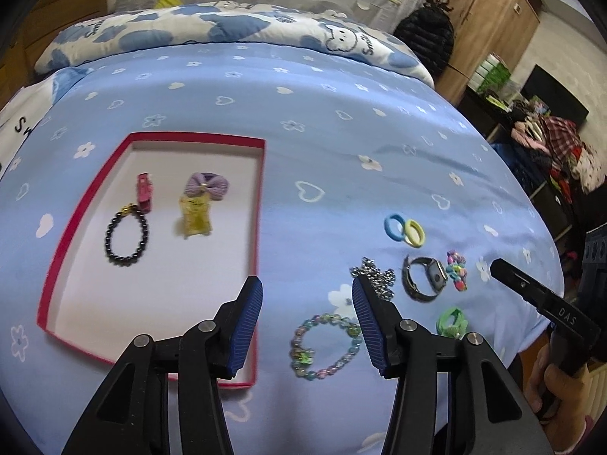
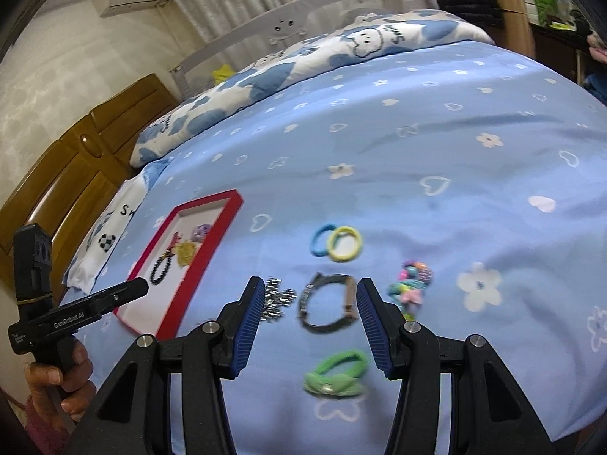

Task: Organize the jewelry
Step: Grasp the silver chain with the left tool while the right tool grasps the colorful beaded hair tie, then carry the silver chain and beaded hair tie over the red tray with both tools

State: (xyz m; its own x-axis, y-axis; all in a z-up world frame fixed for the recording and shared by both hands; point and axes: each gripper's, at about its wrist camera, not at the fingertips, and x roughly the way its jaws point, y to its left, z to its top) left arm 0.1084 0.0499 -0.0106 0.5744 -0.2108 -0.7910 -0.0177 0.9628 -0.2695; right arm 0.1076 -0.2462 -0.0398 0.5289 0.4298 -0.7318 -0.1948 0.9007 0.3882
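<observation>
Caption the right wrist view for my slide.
Open right claw above watch on bed, red box at left.

I see a light-blue bedsheet [image 1: 322, 121] printed with white flowers and hearts, a red-rimmed box [image 1: 261, 204] with a white floor, a black bead bracelet [image 1: 127, 239], blue and yellow hair ties [image 2: 337, 242], and a green scrunchie [image 2: 335, 377].

left tool [image 1: 307, 326]: black arms, silver screws | pads [image 1: 246, 326]: ribbed blue

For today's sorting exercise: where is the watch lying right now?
In the right wrist view the watch lies on the bedspread outside the red box, between the silver chain and colourful bead cluster.
</observation>
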